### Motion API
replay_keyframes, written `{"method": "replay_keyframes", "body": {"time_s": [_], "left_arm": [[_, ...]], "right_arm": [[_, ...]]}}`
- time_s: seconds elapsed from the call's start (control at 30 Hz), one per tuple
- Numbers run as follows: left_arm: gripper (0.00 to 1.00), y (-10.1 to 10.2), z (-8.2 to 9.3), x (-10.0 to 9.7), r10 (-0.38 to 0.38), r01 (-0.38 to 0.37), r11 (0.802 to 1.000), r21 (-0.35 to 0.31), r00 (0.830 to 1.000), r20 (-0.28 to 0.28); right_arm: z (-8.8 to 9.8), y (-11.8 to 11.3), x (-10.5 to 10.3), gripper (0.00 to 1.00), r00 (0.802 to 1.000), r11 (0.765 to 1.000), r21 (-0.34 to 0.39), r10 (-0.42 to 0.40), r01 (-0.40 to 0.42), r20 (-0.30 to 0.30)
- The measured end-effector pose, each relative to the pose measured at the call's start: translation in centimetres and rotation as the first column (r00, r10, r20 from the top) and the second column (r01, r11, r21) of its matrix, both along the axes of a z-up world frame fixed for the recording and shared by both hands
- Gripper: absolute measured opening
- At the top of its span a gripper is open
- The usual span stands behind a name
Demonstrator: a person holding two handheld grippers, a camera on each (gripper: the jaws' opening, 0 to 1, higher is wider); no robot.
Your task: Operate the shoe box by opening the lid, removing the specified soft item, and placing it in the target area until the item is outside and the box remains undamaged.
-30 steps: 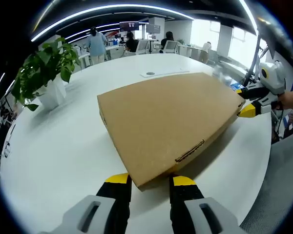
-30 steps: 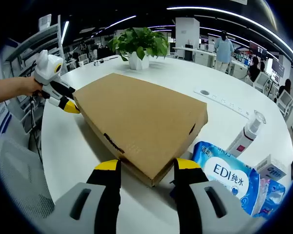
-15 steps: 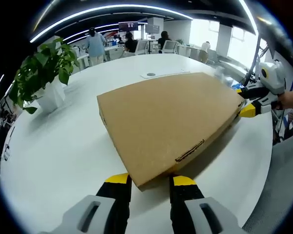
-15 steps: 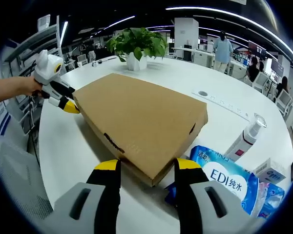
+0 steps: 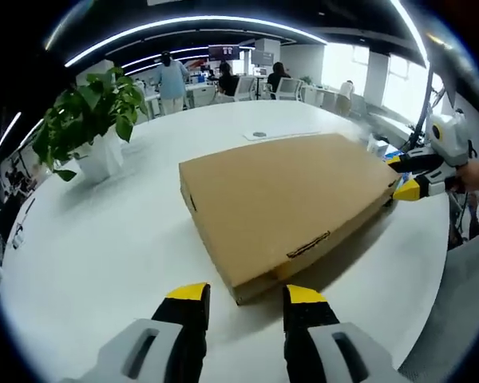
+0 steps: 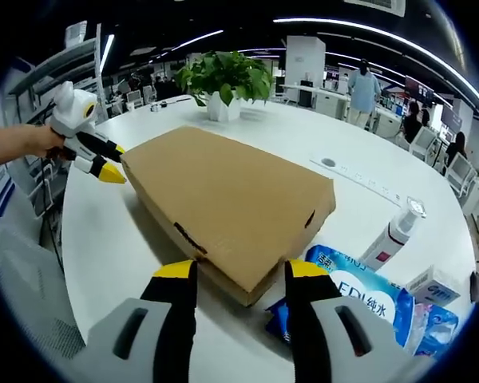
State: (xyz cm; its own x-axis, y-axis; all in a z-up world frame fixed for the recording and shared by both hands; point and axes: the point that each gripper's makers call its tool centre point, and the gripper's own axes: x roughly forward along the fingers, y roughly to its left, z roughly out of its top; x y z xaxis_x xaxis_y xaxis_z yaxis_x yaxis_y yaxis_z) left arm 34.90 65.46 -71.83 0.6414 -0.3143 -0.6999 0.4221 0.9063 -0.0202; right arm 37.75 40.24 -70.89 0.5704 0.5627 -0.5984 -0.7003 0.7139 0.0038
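Observation:
A flat brown cardboard shoe box [image 5: 287, 199] lies shut on the round white table [image 5: 104, 239]. In the left gripper view, my left gripper [image 5: 245, 295] is open, its yellow-tipped jaws just short of the box's near corner. At the far right corner, my right gripper [image 5: 396, 175] stands open, held by a hand. From the right gripper view the box [image 6: 231, 195] points a corner between the open jaws of my right gripper [image 6: 241, 275]. My left gripper [image 6: 114, 163] shows at the box's left corner, a little off it.
A potted plant [image 5: 96, 112] [image 6: 223, 80] stands on the table's far side. By the right gripper lie a blue wipes pack [image 6: 359, 291], a white pump bottle [image 6: 391, 235] and a small white carton [image 6: 431, 287]. People sit at desks behind.
Both grippers have drawn back slightly from the box corners; the left gripper's tip has come off the corner it touched. The box stays shut and still.

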Motion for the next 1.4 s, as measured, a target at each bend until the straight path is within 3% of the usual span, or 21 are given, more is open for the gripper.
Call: {"method": "replay_keyframes", "body": {"time_s": [0.33, 0.77, 1.4], "left_arm": [[0.49, -1.0, 2.3, -2.8, 0.021, -0.019, 0.999, -0.025, 0.998, 0.062], [0.61, -2.5, 4.1, -6.7, 0.035, -0.029, 0.998, -0.05, 0.993, 0.117], [0.88, -4.6, 6.7, -10.9, 0.034, -0.013, 0.994, -0.105, 0.979, 0.2]], "right_arm": [[1.8, -2.5, -1.8, 0.47, 0.999, 1.0, 0.001, -0.026, 0.026, 0.045], [3.5, -8.3, -5.2, 0.58, 0.99, 0.992, 0.033, -0.124, 0.122, 0.064], [4.5, -14.8, -10.6, 0.75, 0.977, 0.982, 0.035, -0.189, 0.187, 0.095]]}}
